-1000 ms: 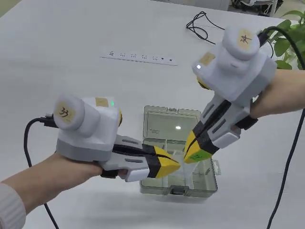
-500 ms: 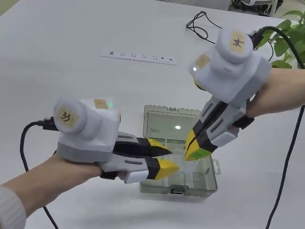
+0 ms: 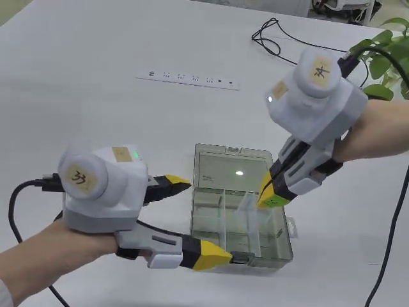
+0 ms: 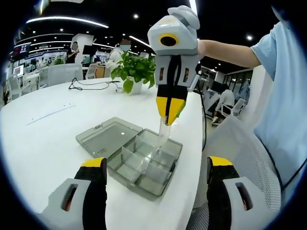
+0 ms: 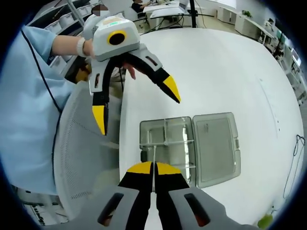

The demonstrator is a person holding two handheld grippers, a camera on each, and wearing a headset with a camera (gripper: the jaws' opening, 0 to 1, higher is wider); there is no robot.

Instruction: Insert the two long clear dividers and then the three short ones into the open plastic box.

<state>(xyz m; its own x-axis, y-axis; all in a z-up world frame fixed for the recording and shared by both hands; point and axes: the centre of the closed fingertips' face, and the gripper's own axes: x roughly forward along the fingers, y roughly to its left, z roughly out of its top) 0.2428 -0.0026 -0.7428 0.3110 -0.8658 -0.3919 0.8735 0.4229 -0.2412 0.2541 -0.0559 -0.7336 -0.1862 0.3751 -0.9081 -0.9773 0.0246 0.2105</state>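
At the near middle of the white desk (image 3: 96,77) lies the open plastic box (image 3: 220,246), with its lid (image 3: 233,167) folded flat toward 12 o'clock and its tray toward 6. The right gripper (image 3: 269,198) reaches in from 1 o'clock, its fingers pressed together on the upper end of a clear divider (image 3: 248,206). The divider's long axis slants steeply from the fingers toward 7 o'clock, and its lower end is down among the partitions in the tray's right half. I cannot tell whether it sits in its slots, or whether it is a long or a short divider. The left gripper (image 3: 195,219) hovers at 9 o'clock of the box, fingers spread wide and holding nothing, with the tray ahead of them. My judgement is that the right hand must bring the divider upright and press it down, and the left is free to steady the tray. A round tag (image 3: 80,179) on the left gripper reads "33" in handwriting. The right gripper's tag (image 3: 321,69) looks like "34", read at an angle.
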